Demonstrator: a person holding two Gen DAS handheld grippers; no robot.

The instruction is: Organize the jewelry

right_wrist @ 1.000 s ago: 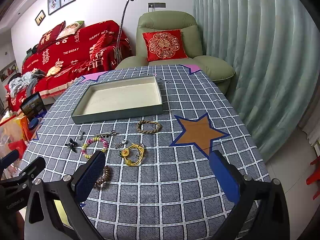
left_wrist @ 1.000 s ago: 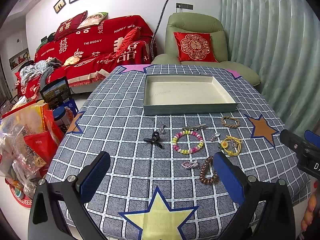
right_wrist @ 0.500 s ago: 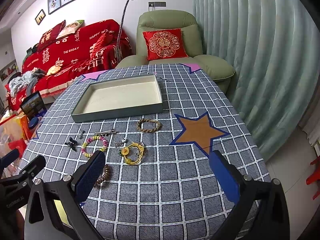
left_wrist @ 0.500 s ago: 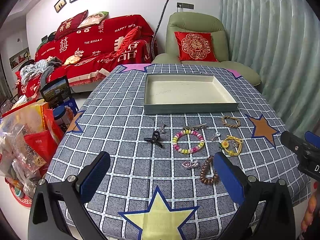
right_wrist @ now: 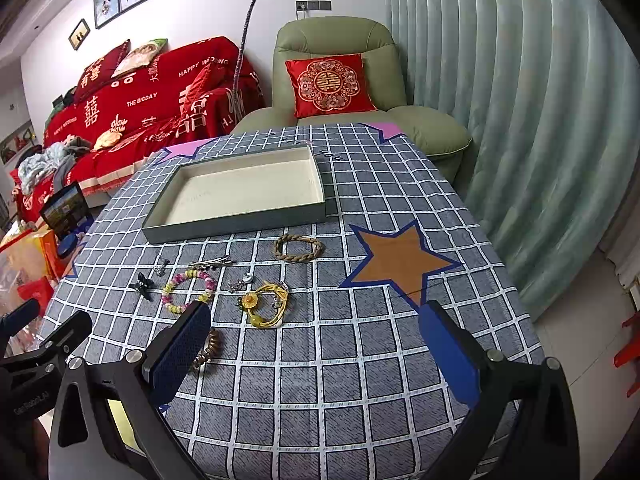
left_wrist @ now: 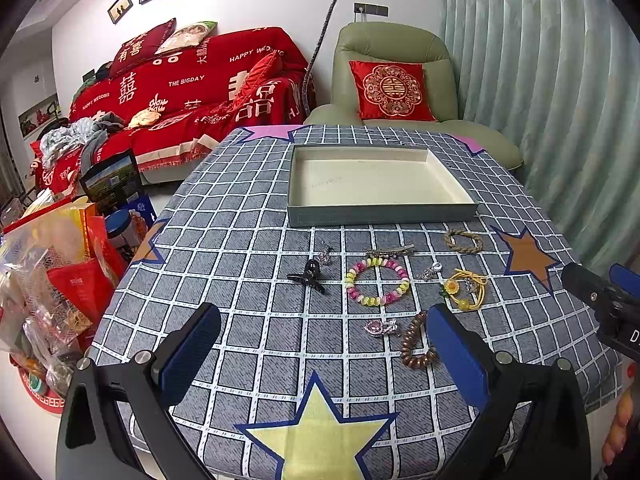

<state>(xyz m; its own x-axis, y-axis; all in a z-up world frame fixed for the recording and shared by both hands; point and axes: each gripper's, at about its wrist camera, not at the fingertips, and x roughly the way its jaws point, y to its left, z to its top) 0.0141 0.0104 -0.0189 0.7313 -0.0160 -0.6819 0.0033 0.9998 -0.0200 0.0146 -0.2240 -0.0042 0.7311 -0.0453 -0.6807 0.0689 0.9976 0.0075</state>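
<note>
Sitting on the grey checked tablecloth with coloured stars (left_wrist: 240,240), the shallow rectangular grey-green tray with a cream lining (left_wrist: 380,214) holds nothing; its cream floor is bare in both views. All the jewelry lies on the cloth just in front of the tray's near wall. Closest to that wall are a braided tan rope bracelet (left_wrist: 463,241) and a slim silver hair clip (left_wrist: 390,251). Nearer the camera sit a black bow-shaped clip (left_wrist: 310,276), a pink, yellow and white beaded bracelet (left_wrist: 378,282), a small silver charm (left_wrist: 431,272) and a yellow cord bracelet with a sunflower (left_wrist: 466,289). Nearest of all are a small pink gem pendant (left_wrist: 379,327) and a brown coiled spiral hair tie (left_wrist: 416,346), apart from each other.

The left gripper (left_wrist: 324,354) hovers over the table's near edge with its blue-padded fingers (left_wrist: 190,354) spread wide and nothing between them; the brown tie lies just inside its right finger. The right gripper (right_wrist: 316,350) is likewise spread wide and holding nothing, over the cloth to the right of the jewelry, its left finger partly covering the brown tie.

Behind the table, the red sofa cover (left_wrist: 192,88) reads "HAPPY WEDDING" and "THE BIGDAY" in white, with Chinese characters. A red embroidered cushion (left_wrist: 394,90) rests on the green armchair (left_wrist: 400,80).
</note>
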